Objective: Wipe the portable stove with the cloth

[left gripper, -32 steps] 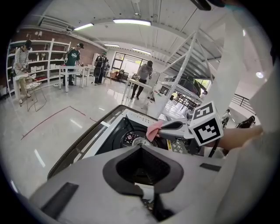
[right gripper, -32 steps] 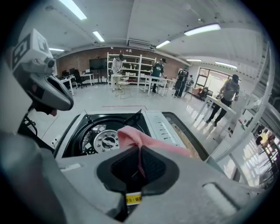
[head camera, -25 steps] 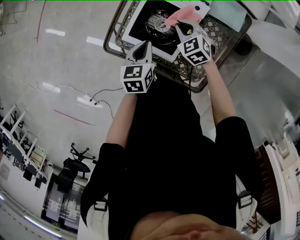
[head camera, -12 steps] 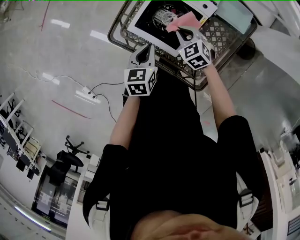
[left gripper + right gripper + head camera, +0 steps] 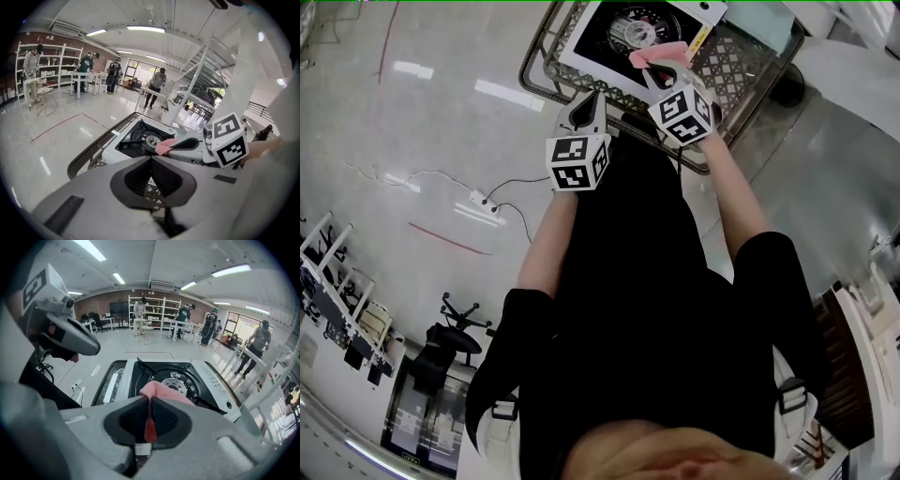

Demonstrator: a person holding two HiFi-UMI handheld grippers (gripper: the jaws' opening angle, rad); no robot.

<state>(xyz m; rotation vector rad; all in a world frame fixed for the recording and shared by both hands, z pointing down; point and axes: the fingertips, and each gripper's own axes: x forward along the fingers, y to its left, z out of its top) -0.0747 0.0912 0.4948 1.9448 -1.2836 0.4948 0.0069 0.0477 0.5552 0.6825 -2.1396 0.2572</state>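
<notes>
A pale, glossy floor (image 5: 412, 141) fills the head view from 7 to 11 o'clock, with a power strip (image 5: 478, 199) and its cable lying at 9. The person's dark torso (image 5: 647, 309) takes the middle and 6 o'clock. At 12 to 1 o'clock stands a metal lattice table (image 5: 741, 66), and the stove (image 5: 591, 42) sits on it, white-bodied with a black top and a round burner (image 5: 633, 33).

The right gripper (image 5: 661, 70) reaches over the stove's near edge, at 5 o'clock from the burner. In its own view the jaws are pressed tight on the cloth (image 5: 164, 390), a red strip of it running down the seam between them and a pink bulge spilling past the tips, in front of the burner (image 5: 176, 378). Whether the cloth (image 5: 656, 56) touches the stove top cannot be told.

The left gripper (image 5: 586, 103) is at 7 o'clock from the stove, by the table's near rim and apart from the right gripper. Its own view shows the jaws brought fully together with nothing between them (image 5: 151, 158); past them, at 12 to 1 o'clock, are the stove (image 5: 126, 140) and the cloth (image 5: 164, 146) in the right gripper (image 5: 174, 145).

Several people (image 5: 157, 84) stand at distant tables and shelves.
</notes>
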